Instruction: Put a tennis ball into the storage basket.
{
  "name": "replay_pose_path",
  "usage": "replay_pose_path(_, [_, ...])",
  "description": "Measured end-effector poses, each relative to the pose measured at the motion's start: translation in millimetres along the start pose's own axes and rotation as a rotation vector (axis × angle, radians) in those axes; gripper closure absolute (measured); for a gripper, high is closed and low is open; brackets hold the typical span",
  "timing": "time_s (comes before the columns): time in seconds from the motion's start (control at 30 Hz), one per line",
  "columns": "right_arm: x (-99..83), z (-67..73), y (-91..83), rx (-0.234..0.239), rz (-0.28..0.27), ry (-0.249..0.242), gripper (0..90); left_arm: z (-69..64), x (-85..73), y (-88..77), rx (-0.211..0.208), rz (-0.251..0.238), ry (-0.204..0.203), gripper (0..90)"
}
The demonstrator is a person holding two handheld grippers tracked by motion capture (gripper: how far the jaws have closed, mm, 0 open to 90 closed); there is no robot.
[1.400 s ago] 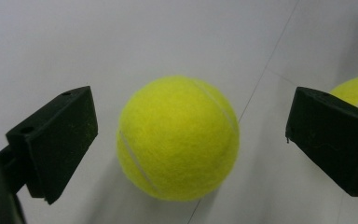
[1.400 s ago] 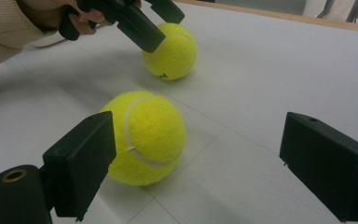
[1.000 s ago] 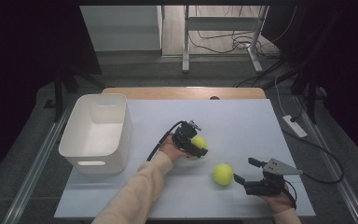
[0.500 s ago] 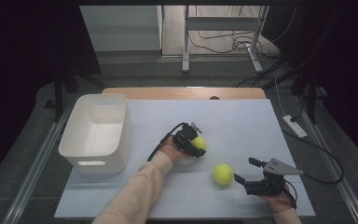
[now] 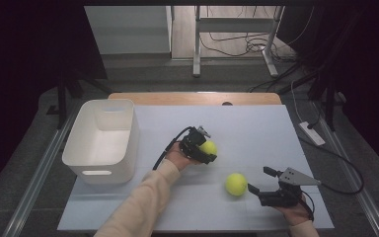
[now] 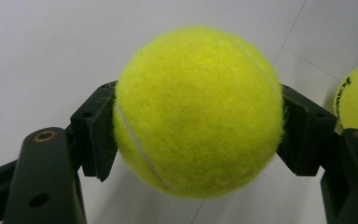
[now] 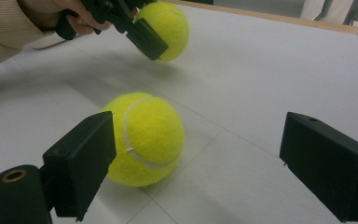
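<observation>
My left gripper (image 5: 203, 148) is shut on a yellow tennis ball (image 5: 209, 147) near the middle of the table. In the left gripper view its two black pads press the ball (image 6: 198, 112) from both sides. A second tennis ball (image 5: 236, 183) rests on the pale mat nearer the front, just left of my right gripper (image 5: 260, 179). In the right gripper view that gripper (image 7: 205, 163) stands open. This ball (image 7: 144, 140) lies beside its left pad (image 7: 81, 163), apart from the right pad. Farther off there, the left gripper (image 7: 140, 32) holds the first ball (image 7: 168, 25).
A white plastic bin (image 5: 101, 143) with nothing in it stands at the table's left. The pale mat (image 5: 256, 133) covers most of the top, with a wooden edge (image 5: 197, 98) at the back. A power strip (image 5: 312, 133) lies on the floor to the right.
The left gripper's jaws have drawn in onto the first ball. Neither hand has shifted noticeably, and the second ball lies where it was.
</observation>
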State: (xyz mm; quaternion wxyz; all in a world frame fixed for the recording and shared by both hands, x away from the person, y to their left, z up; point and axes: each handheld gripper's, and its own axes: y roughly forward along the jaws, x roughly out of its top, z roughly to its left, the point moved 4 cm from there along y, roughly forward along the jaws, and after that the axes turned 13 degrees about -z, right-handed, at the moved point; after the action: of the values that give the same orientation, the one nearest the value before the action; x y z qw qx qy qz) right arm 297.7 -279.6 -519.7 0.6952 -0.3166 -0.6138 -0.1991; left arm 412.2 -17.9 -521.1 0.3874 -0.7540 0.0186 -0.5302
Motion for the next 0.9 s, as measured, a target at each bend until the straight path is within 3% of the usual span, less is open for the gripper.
replay_pose_path(0.47, [0.6,-0.5,-0.5,-0.005,-0.004,-0.001,10.4,-3.8,6.6,-18.1,0.0,-0.05,0.026,26.3])
replay_pose_path(0.9, [1.5,-0.4,-1.0,-0.014,-0.013,0.0,10.5,-5.4,14.0,-54.0,0.01,-0.128,0.022,26.3])
